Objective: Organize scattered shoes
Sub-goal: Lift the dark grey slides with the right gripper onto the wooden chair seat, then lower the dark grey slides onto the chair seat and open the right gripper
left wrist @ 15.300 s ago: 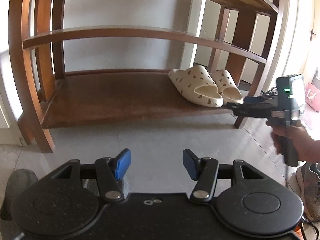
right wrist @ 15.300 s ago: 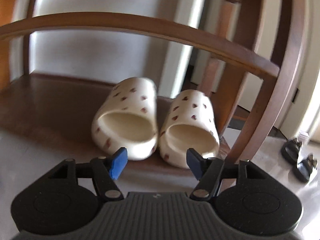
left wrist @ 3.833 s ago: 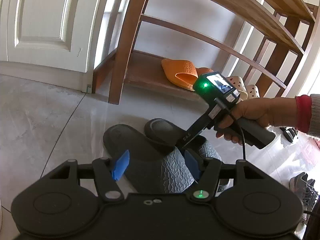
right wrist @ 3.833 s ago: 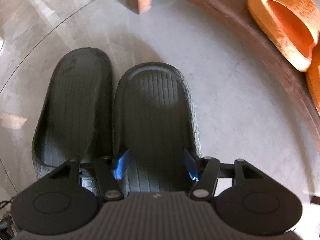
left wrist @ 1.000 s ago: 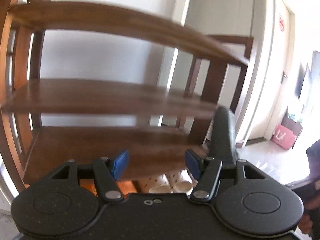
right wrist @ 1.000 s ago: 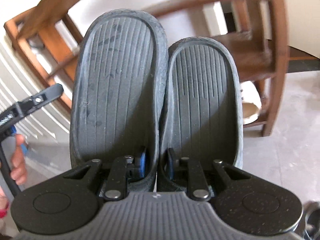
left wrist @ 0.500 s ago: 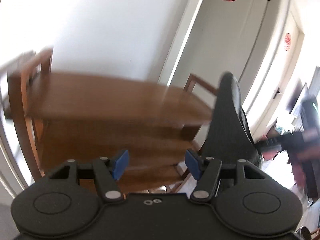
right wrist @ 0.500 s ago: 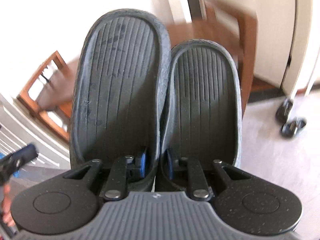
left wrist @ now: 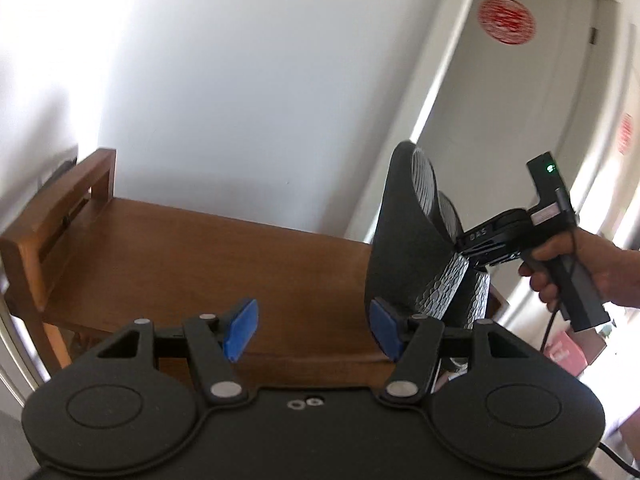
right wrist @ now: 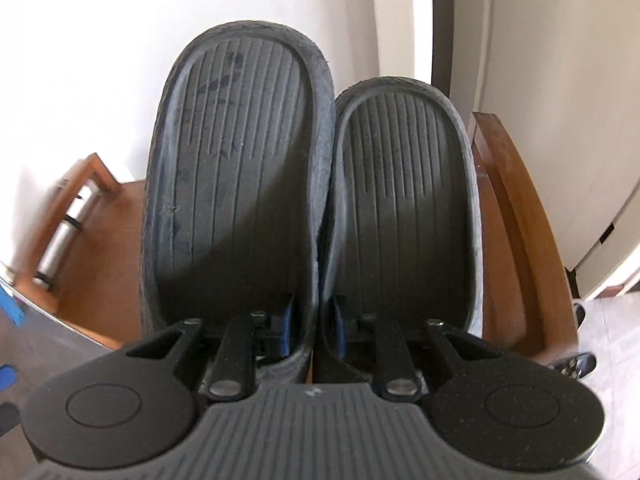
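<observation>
Right wrist view was filled by the pair of dark slippers [right wrist: 312, 208], pinched together at their inner walls by the right gripper [right wrist: 310, 326], whose jaws were closed on both at once, one finger inside each slipper. The pair was held in the air, footbeds facing the camera, above the top shelf [left wrist: 208, 248] of the wooden shoe rack. From the left wrist view the same pair [left wrist: 416, 240] was seen from the side, standing nearly on end over the shelf's right-hand part; whether it touched the wood could not be told. The left gripper [left wrist: 312, 332] was seen with its blue pads well apart and nothing between them, pointed at the bare shelf surface.

The placement step was judged not yet done. Several risks were noted. Two slippers were carried on one narrow pinch, so one could be shed if the grip were eased unevenly. If the pair were released while tilted on end, it could topple and slide off the front edge. The raised side rail [right wrist: 516, 216] lay close to the right slipper and could be struck during lowering.
</observation>
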`<state>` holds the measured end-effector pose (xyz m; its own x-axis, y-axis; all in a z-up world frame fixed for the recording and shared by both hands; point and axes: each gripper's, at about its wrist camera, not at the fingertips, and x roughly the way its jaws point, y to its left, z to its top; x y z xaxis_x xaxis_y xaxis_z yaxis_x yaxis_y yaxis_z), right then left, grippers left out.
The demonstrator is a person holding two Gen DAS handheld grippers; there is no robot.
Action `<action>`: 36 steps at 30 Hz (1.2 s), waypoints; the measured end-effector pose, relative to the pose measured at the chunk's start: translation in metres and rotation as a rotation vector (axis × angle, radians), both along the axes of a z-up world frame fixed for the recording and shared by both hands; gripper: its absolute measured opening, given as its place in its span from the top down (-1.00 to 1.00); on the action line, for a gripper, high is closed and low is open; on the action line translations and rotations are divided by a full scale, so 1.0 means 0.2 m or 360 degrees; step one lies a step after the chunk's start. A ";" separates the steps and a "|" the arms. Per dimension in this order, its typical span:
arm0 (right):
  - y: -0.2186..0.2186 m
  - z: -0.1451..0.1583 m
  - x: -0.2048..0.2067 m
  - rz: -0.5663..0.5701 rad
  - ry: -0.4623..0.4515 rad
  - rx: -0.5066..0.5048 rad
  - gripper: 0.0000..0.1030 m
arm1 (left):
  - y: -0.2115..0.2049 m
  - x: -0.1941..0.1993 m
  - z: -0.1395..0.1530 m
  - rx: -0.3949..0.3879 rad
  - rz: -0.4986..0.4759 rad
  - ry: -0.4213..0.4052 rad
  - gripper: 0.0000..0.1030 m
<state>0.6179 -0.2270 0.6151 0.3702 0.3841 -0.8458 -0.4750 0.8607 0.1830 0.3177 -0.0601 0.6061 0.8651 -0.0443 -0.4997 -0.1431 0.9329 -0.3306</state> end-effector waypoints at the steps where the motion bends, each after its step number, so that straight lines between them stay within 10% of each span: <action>1: 0.01 -0.01 0.04 0.0011 0.0008 -0.0016 0.58 | -0.02 0.04 0.00 -0.0014 0.0020 0.0005 -0.20; 20: 0.22 -0.26 0.46 0.0324 0.0168 -0.0121 0.86 | -0.22 0.54 -0.01 0.0119 0.0179 0.0092 -0.20; 25: 0.01 -0.10 0.34 0.0314 0.0115 -0.0073 0.85 | -0.27 0.58 -0.04 0.0128 0.0160 0.0126 -0.20; 31: -0.19 0.06 0.07 0.0408 -0.0006 0.0057 0.75 | -0.30 0.57 -0.09 0.0109 0.0147 0.0184 -0.21; 36: -0.32 -0.14 -0.22 0.0442 -0.0190 -0.0177 -0.01 | -0.31 0.56 -0.12 0.0074 0.0141 0.0248 -0.20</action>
<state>0.5742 -0.2910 0.5877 0.3632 0.3920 -0.8452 -0.7071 0.7068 0.0240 0.4296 -0.1214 0.5815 0.7764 0.0548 -0.6278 -0.2717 0.9280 -0.2550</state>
